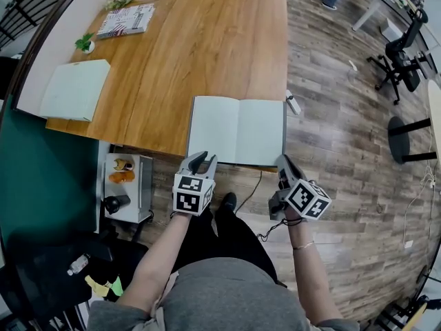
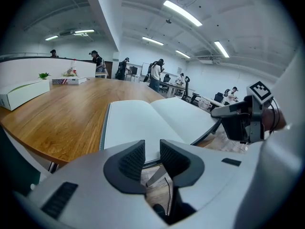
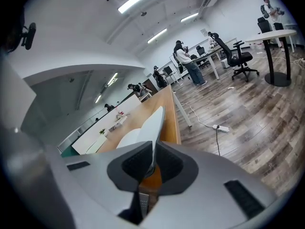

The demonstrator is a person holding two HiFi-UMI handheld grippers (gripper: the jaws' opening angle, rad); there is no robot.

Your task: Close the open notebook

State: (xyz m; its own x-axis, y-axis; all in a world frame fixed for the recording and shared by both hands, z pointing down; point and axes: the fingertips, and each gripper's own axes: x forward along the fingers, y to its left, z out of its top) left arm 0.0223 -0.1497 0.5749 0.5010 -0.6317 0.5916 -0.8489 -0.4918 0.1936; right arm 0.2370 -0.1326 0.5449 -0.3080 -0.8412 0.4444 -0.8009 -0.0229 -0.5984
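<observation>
Notebook: the open notebook with blank white pages and a grey cover point(image 1: 238, 129) lies at the near edge of the light brown wooden table point(image 1: 193, 54), with its spine running away from the person.
Left gripper: the grey two-jaw left gripper point(image 1: 200, 158) hovers just off the near edge of the left page. Its jaws stand apart and the pads press on nothing.
Right gripper: the grey two-jaw right gripper point(image 1: 284, 163) is at the near right corner. Its jaws pinch the edge of the right-hand cover and page, which is raised off the table there.
Far left of table: a pale flat box point(image 1: 74, 88), a red-and-white striped book point(image 1: 126, 21) and a small green plant point(image 1: 84, 43), all well apart from the notebook.
Floor: a black office chair point(image 1: 403, 54) stands on the wood planks to the right.
</observation>
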